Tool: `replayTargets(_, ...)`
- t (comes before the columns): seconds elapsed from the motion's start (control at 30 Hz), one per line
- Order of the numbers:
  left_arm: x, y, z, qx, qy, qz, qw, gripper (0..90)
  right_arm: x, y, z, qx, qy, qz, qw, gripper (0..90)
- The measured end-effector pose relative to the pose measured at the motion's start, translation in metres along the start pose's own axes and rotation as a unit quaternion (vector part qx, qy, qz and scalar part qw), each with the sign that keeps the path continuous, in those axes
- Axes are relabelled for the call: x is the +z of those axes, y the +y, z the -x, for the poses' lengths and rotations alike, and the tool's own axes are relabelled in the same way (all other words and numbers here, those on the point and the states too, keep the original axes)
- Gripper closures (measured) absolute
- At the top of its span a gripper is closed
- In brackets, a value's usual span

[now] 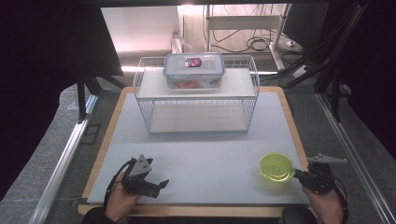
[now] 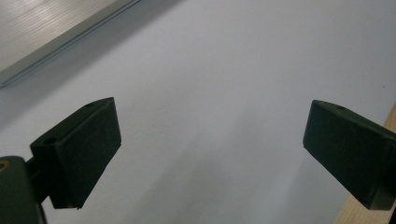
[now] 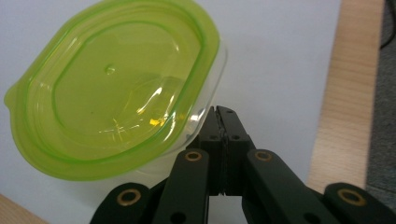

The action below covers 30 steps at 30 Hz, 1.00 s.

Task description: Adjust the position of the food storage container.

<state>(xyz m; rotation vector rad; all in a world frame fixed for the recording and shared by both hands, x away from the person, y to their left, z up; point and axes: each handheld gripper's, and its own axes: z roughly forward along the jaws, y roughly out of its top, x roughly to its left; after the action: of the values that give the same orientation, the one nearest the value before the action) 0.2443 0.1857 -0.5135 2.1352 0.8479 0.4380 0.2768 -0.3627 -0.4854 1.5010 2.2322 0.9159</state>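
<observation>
A green tub sits near the table's right front corner, with the right hand-held gripper clenched, pinching nothing visible, its tips touching or just short of the tub's near-right rim. The tub's long axis runs away from that gripper. The left hand-held gripper, released, rests well apart across bare tabletop; a wire rack stands behind.

A pale grey counter edged in wood is seen. A white wire rack is set at its far middle, and a green-lidded container is placed near its right front corner.
</observation>
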Motion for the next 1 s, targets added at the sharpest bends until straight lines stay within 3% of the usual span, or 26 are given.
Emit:
replayTargets(0.37, 0.003, -0.001, 0.0, 0.002, 0.0, -0.01, 1.0, 4.1, 0.014, -0.003, -0.005, 0.009, 0.035, -0.031, 0.9989, 89.1)
replayTargets(0.57, 0.003, -0.001, 0.0, 0.002, -0.001, -0.01, 0.9999, 4.2, 0.026, 0.002, -0.018, -0.008, 0.059, -0.045, 0.9972, 88.6)
replayTargets(1.0, 0.005, -0.001, -0.001, -0.002, -0.003, -0.015, 0.9999, 4.2, 0.045, 0.014, -0.043, -0.036, 0.097, -0.051, 0.9934, 87.8)
